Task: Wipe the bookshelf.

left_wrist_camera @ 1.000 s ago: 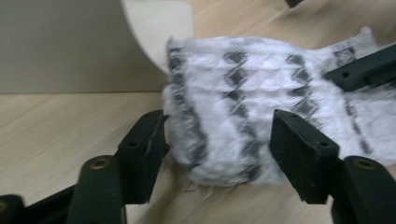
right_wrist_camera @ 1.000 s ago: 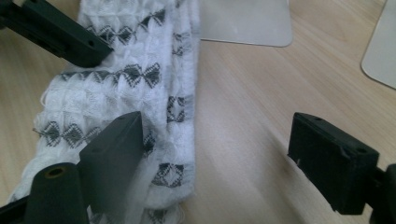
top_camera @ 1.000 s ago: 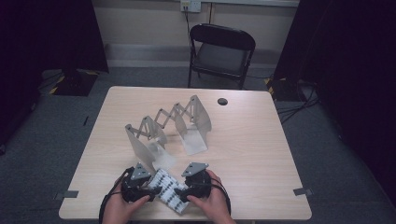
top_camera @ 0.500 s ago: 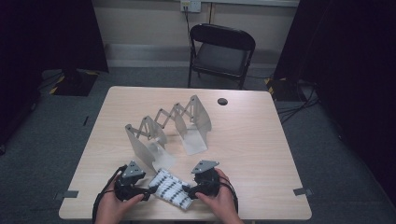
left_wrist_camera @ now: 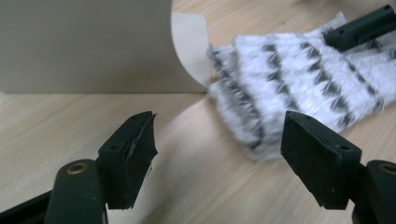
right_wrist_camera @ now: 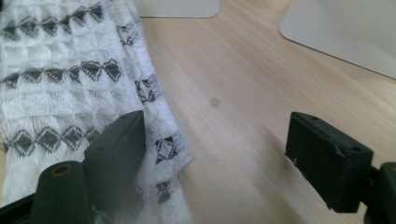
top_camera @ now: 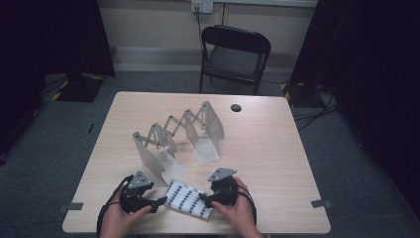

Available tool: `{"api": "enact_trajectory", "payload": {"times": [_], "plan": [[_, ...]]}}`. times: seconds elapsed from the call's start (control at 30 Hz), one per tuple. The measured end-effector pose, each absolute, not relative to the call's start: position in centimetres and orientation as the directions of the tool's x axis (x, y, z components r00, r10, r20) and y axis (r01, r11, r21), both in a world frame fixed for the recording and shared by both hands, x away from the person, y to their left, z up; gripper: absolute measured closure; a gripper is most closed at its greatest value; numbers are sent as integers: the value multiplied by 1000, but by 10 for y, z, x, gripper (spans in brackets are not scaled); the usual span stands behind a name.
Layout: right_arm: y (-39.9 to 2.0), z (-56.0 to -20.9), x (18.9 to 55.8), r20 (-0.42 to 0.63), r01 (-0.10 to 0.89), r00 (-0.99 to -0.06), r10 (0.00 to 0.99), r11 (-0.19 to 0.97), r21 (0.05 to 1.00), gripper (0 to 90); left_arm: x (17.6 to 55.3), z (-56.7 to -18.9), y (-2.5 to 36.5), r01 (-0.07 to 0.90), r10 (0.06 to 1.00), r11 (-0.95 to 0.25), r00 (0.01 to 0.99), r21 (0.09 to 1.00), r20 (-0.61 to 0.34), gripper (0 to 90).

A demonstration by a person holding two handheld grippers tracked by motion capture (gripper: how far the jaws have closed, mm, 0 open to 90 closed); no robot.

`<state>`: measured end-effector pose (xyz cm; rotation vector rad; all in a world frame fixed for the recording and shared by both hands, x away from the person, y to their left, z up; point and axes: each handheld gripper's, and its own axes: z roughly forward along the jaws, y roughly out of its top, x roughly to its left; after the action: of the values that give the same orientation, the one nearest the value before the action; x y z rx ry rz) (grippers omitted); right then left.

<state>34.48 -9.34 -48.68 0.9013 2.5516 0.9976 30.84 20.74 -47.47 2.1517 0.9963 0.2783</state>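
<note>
Your two hands have drawn apart since the earlier frame, baring the folded patterned cloth (top_camera: pixel 187 199) near the table's (top_camera: pixel 277 148) front edge. Your left gripper (top_camera: pixel 157 203) has just opened wider, empty; your right gripper (top_camera: pixel 204 199) has just narrowed slightly, gaping, one pad over the cloth's edge.

Folding rack (top_camera: pixel 178 136) blocks 12 o'clock, just past the cloth (top_camera: pixel 187 198); table (top_camera: pixel 277 163) bare at 3 o'clock, w/ room to pass.
</note>
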Motion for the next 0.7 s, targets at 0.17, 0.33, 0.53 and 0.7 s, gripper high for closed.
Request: {"api": "enact_trajectory", "payload": {"times": [0.17, 0.33, 0.53, 0.7], "plan": [[-107, -485, 350, -16, 485, -743, 669, 555, 676, 228, 309, -475, 211, 576, 742, -425, 663, 698, -95, 263], [-116, -484, 354, -17, 490, -738, 674, 553, 674, 287, 311, -478, 215, 571, 741, -438, 666, 695, -80, 263], [-122, -473, 350, -7, 458, -754, 657, 533, 712, 304, 313, -481, 220, 563, 741, -452, 669, 693, -60, 259], [-116, -465, 330, 4, 396, -812, 583, 546, 739, 374, 316, -482, 225, 563, 750, -460, 660, 687, -39, 251]]}}
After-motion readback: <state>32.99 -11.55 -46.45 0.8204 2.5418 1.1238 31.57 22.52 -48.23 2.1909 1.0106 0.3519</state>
